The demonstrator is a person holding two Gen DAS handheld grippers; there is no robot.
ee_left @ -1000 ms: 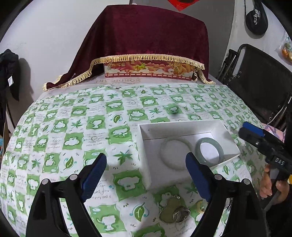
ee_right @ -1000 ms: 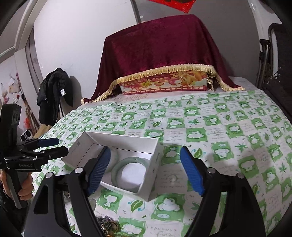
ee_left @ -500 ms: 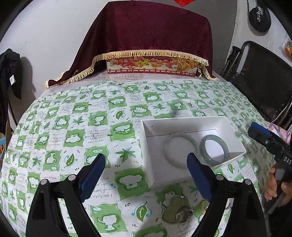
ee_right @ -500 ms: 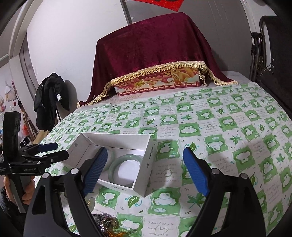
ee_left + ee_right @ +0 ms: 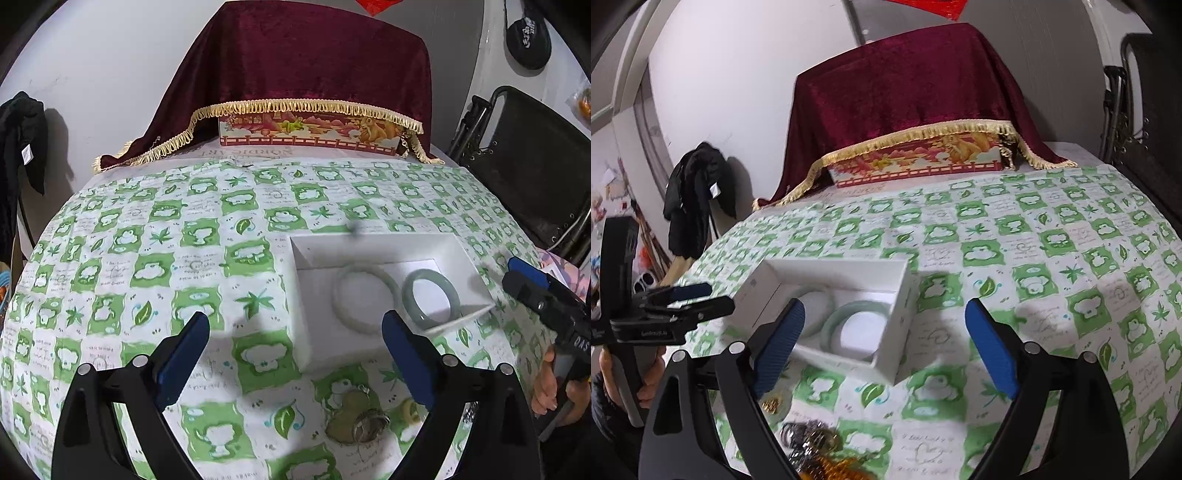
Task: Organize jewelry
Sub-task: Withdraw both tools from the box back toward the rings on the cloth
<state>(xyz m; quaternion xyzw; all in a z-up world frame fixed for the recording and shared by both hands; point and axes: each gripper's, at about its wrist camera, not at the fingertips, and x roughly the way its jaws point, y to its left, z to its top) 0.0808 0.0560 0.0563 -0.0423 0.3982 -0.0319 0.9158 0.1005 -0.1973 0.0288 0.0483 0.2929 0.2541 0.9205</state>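
Observation:
A white open box (image 5: 373,251) sits on the green-and-white cloth and holds a pale white bangle (image 5: 338,299) beside a grey-green bangle (image 5: 410,288). My left gripper (image 5: 295,317) hovers near the box's front left corner, jaws opening, nothing between them. My right gripper (image 5: 886,306) hangs over the box's near right corner, jaws also opening and empty. In the right wrist view the box (image 5: 834,267) shows the green bangle (image 5: 834,325) and the pale bangle (image 5: 816,306). Loose jewelry (image 5: 351,417) lies in front of the box, seen as a tangled heap (image 5: 812,439).
A dark red fringed cloth (image 5: 317,59) covers a decorated carton (image 5: 310,133) at the table's far edge. A black folding chair (image 5: 532,155) stands to the right, and dark clothing (image 5: 694,199) hangs on the left. A hand (image 5: 546,391) holds the right gripper's handle.
Both pairs of jaws have spread a little wider. The right gripper has drawn back slightly from the box. The bangles and the box have not moved.

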